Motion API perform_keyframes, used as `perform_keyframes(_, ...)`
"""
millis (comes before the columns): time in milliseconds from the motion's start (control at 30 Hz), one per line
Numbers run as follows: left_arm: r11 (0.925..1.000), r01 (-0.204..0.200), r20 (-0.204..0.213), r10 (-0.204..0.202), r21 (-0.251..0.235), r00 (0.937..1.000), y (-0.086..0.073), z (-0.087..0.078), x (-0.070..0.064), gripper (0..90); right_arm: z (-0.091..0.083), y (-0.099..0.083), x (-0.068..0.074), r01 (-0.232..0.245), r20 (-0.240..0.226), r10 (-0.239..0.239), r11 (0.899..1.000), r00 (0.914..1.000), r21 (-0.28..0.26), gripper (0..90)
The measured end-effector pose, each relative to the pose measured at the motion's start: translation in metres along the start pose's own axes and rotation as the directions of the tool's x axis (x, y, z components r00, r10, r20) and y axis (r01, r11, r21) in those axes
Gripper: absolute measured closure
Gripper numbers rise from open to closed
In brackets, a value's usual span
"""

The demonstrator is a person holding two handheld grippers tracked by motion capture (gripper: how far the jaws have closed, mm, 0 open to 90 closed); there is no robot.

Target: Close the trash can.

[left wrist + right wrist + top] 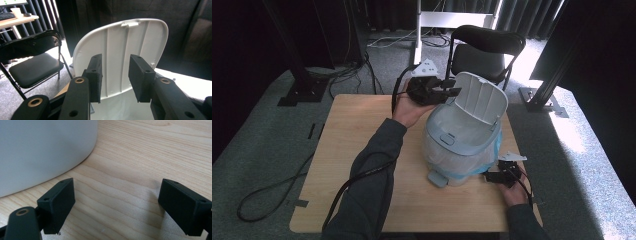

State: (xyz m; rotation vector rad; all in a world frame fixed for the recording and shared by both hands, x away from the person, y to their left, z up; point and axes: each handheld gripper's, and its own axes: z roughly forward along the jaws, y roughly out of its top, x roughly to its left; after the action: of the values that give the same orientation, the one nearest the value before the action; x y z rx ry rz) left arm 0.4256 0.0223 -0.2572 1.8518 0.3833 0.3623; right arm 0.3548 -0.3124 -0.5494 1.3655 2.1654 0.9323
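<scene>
A pale blue-white pedal bin [462, 145] stands on the wooden table [362, 115] with its lid [479, 97] raised upright and a clear liner bag inside. My left gripper [451, 92] is held at the lid's left edge, behind the bin. In the left gripper view the gripper [115, 67] is open, with the ribbed underside of the lid [120, 37] just beyond the gap and nothing between the pads. My right gripper [489, 176] sits low at the bin's front right. It is wide open [116, 185] over bare table [140, 157], with the bin wall [42, 150] beside it.
The bin's foot pedal [438, 178] sticks out toward the table's near edge. A black folding chair [484, 50] stands behind the table, also seen in the left gripper view [35, 67]. Cables trail across the grey carpet on the left. Black frame posts stand at both sides.
</scene>
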Motion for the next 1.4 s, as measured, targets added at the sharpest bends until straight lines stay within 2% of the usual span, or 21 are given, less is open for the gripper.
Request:
perform_keyframes(333,0.9997,-0.021,-0.007,0.021,0.012,0.9997,0.011,0.005,-0.003,67.8,0.000,0.000,0.000,0.000,0.000,0.000,1.000,1.0000,0.000,12.9)
perform_keyframes(733,0.9999,-0.013,-0.023,0.013,-0.004,0.9997,0.019,0.013,-0.001,72.6,0.000,0.000,0.000,0.000,0.000,0.000,1.000,1.0000,0.000,12.9)
perform_keyframes(767,1.0000,-0.007,-0.015,0.007,-0.006,0.9999,0.021,0.017,0.001,76.5,0.000,0.000,0.000,0.000,-0.001,0.000,1.000,1.0000,0.000,12.9)
perform_keyframes(933,0.9999,-0.001,-0.018,0.001,-0.013,0.9998,0.024,0.019,0.002,83.4,0.000,0.000,0.000,0.001,0.000,-0.001,1.000,1.0000,0.000,12.9)
perform_keyframes(1033,0.9998,0.018,-0.023,-0.018,-0.011,0.9996,0.028,0.022,0.006,89.5,0.000,0.000,0.000,-0.001,-0.001,0.001,1.000,1.0000,0.000,12.9)
perform_keyframes(1400,0.9975,0.064,-0.034,-0.065,-0.031,0.9973,0.036,0.034,0.009,89.7,0.000,0.000,0.000,0.000,-0.001,0.000,1.000,1.0000,0.000,12.9)
